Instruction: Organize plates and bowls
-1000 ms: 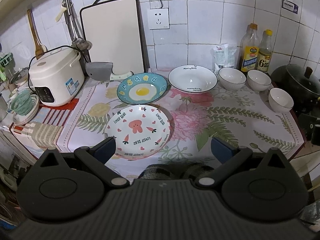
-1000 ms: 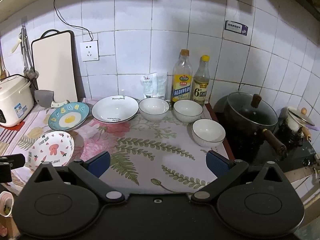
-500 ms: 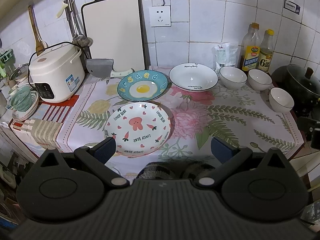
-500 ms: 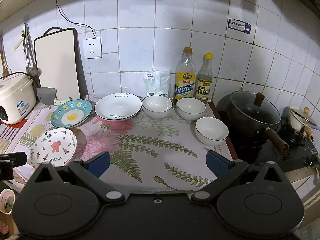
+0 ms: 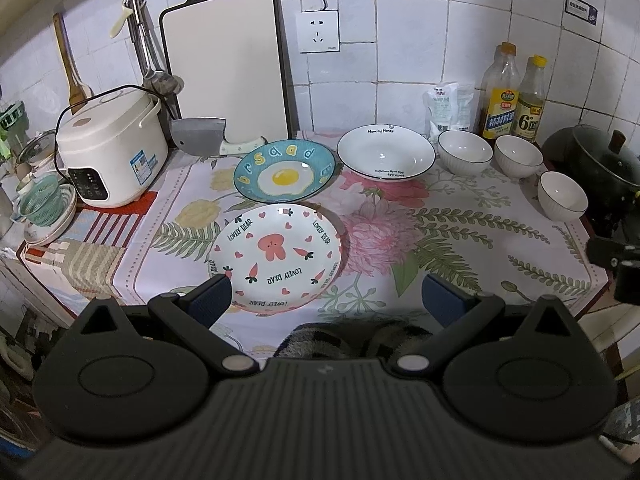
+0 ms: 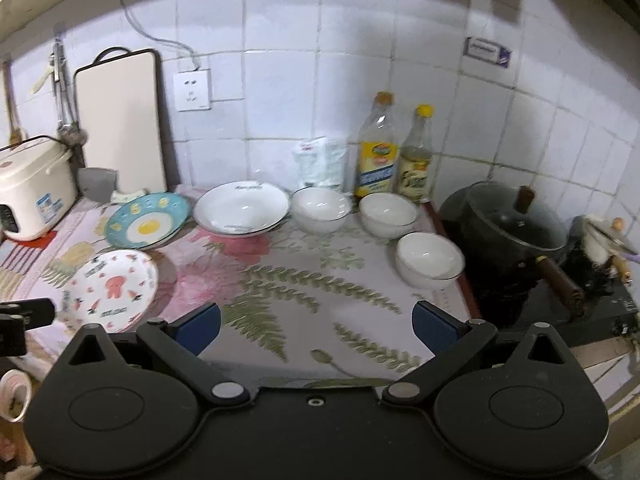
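White wall tiles back a table (image 5: 460, 236) covered with a flowered cloth. From the left wrist view, the left hand-held gripper (image 5: 324, 294) hangs open and empty, its fingers wide apart. Just ahead of its left finger lies the pink bear plate (image 5: 276, 256), flat, rim up. Beyond that sits the blue egg plate (image 5: 285, 171), tipped slightly toward the camera, and to its right the wide white bowl (image 5: 386, 152). Three small white bowls (image 5: 465, 150) stand upright farther right, near two bottles (image 5: 498, 108). A rice cooker (image 5: 110, 146) stands far left.

From the right wrist view, the right hand-held gripper (image 6: 316, 322) is also open, holding nothing, above bare cloth. One small bowl (image 6: 429, 260) stands ahead of its right finger; the pink bear plate (image 6: 110, 286) lies left of its left finger. A black pot (image 6: 512, 228) sits to the right.
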A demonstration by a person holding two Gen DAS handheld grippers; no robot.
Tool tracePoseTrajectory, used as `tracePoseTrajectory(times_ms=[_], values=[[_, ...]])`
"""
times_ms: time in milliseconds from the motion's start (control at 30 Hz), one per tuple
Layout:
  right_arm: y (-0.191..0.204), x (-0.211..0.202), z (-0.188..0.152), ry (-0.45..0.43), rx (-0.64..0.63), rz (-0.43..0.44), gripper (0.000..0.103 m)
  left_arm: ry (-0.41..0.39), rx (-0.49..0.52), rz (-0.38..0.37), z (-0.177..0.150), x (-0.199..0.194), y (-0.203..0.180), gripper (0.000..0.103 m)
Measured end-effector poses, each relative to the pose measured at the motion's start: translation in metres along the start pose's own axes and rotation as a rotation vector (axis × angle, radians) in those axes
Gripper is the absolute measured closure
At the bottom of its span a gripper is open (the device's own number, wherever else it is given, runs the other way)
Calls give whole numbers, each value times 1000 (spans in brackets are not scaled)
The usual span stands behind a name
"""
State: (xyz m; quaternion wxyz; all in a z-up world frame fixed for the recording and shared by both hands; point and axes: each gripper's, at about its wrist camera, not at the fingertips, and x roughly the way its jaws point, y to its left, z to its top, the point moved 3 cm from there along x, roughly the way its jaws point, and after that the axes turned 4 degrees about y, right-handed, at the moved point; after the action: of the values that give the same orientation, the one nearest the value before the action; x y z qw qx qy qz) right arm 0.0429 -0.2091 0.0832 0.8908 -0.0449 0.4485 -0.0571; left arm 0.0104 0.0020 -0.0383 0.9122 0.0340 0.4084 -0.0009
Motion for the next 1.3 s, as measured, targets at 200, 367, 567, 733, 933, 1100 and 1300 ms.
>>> tracePoseTrajectory(times_ms=[200,367,567,733,933,1100,1300], values=[[16,3,15,-48,-42,83,0,-79,-17,-13,10,-7,16,0],[30,16,26,-205,-53,256,0,-145,-17,21,20,0,40,1],[64,88,28,-180,-40,414,0,-127,-160,21,16,60,85,3],[105,150,14,-134,-120,525,3,-122,-250,6,-2,124,115,8],[134,221,1,-2,-43,589,9,-156,-200,45,-13,176,125,8],[153,258,-10,63,-42,565,17,-41,-267,20,-25,223,145,18],[163,272,-13,76,-71,555,36,38,-334,-47,-37,245,162,35]])
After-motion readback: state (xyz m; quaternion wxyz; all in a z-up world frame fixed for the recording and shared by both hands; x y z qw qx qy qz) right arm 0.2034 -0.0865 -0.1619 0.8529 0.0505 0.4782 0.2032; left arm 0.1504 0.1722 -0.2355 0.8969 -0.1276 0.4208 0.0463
